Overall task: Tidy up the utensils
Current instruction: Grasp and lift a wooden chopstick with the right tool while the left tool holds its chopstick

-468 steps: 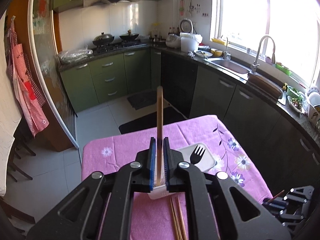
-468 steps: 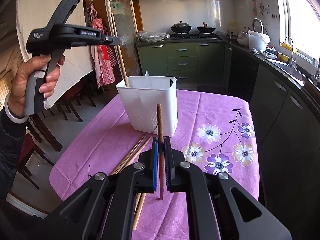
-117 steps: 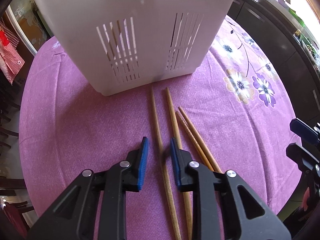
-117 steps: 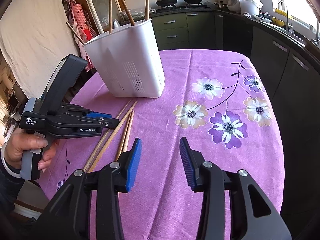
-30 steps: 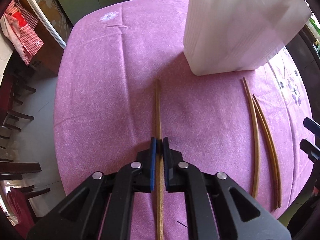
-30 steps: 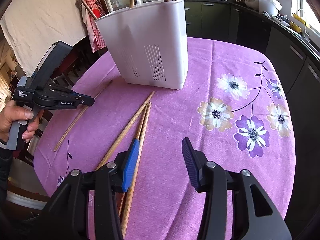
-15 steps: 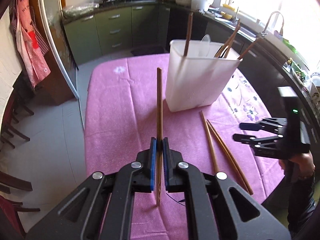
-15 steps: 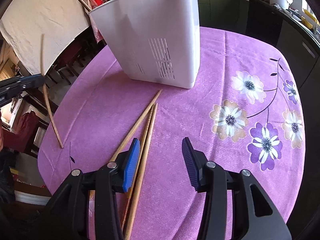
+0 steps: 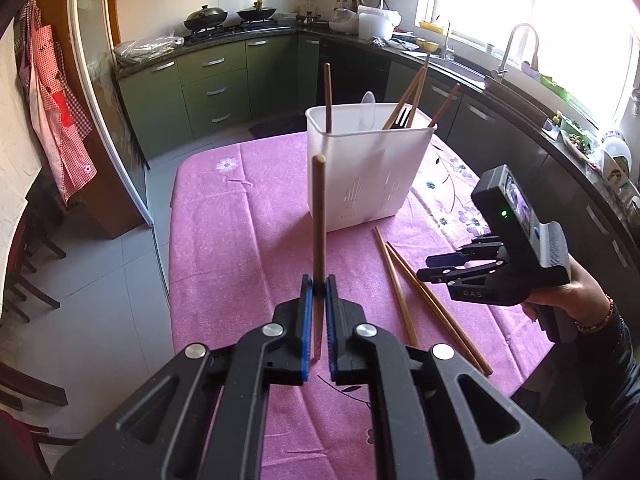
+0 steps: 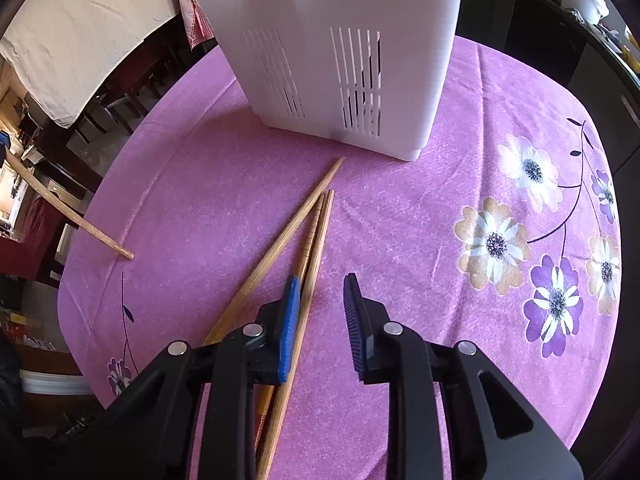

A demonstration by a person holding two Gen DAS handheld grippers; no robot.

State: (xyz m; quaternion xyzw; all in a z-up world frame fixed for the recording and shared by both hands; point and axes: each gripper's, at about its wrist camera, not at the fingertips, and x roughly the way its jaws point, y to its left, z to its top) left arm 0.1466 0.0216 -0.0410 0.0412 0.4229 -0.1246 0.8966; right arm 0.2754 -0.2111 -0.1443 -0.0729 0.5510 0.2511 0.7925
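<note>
- Wooden chopstick [image 9: 319, 220] is clamped upright in my left gripper [image 9: 315, 286], fingers clenched on its lower part, its tip lifted clear of the surface [image 9: 240, 240].
- White holder [image 9: 368, 168] stands toward the far side of the pink cloth and already has several chopsticks leaning in it, plus what looks like a spoon and a dark fork. I judge the sorting more than half done.
- Left to do: the stick I hold, and three loose chopsticks [image 10: 308, 240] lying in a fan on the cloth just short of the holder's slotted wall.
- My right gripper [image 10: 320, 308] hangs low over that fan. Its fingers have just been closing; one stick lies just inside the left pad, but they are not yet gripping it, so I call them released.
- Room for the left: open air between my stick and the holder's rim, though the leaning sticks crowd the right side of the opening; the left end, by the single upright stick, looks freer.
- Room for the right: the holder wall is near ahead, and the loose sticks run back toward the near edge of the surface, so I would mind a stray nudge sending one off.
- Both grippers are well apart, so I see little risk of them clashing.
</note>
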